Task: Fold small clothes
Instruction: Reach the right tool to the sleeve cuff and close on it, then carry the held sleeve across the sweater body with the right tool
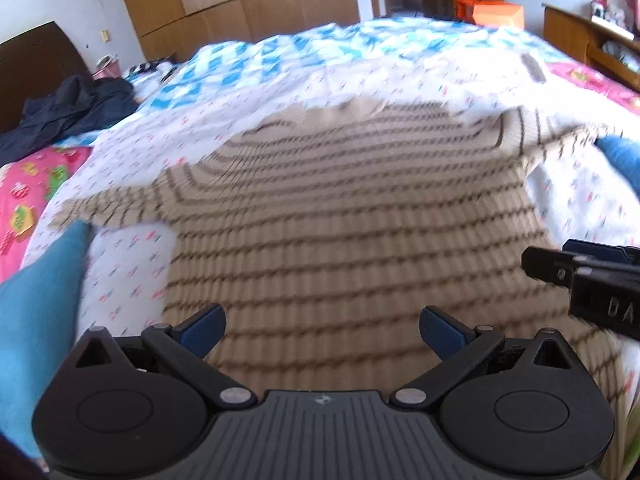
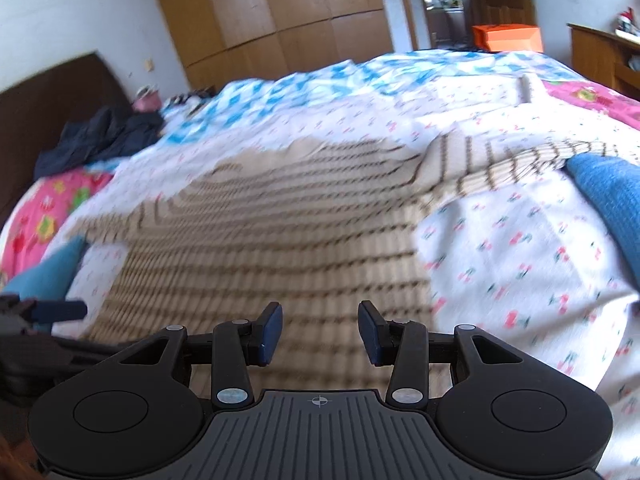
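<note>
Beige sweater (image 1: 340, 208) with thin dark stripes lies flat, sleeves outspread, on the floral bedsheet (image 1: 132, 264); left gripper (image 1: 320, 334) and right gripper (image 2: 319, 332) hover above it, open and empty.

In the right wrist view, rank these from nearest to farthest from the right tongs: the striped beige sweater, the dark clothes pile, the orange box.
1. Striped beige knit sweater: spread on the bed directly beneath the right tongs.
2. Dark navy clothes pile: far left, by the headboard.
3. Orange box: beyond the bed's far edge, upper right.

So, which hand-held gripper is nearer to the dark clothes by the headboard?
Left. The left hand-held gripper hovers over the sweater on the dark clothes' side; the right hand-held gripper is on its far side.
</note>
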`<action>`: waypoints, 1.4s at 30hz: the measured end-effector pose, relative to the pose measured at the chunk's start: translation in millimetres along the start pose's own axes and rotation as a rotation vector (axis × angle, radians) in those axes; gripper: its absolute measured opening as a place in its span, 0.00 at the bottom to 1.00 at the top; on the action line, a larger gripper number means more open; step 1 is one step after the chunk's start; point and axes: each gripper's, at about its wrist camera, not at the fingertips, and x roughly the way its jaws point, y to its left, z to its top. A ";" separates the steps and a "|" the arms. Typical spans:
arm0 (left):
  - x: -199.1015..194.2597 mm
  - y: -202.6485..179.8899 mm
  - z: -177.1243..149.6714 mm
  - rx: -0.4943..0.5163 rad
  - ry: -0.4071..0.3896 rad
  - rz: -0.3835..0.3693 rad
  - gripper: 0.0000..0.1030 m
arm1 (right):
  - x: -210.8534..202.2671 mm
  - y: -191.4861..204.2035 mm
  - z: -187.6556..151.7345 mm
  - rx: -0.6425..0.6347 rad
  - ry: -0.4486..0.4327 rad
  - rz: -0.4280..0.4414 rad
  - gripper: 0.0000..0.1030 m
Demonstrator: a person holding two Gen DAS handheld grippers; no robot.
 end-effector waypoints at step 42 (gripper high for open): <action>38.4 -51.5 65.3 -0.075 -0.074 -0.174 1.00 | 20.5 -164.3 163.4 0.474 -0.283 0.012 0.08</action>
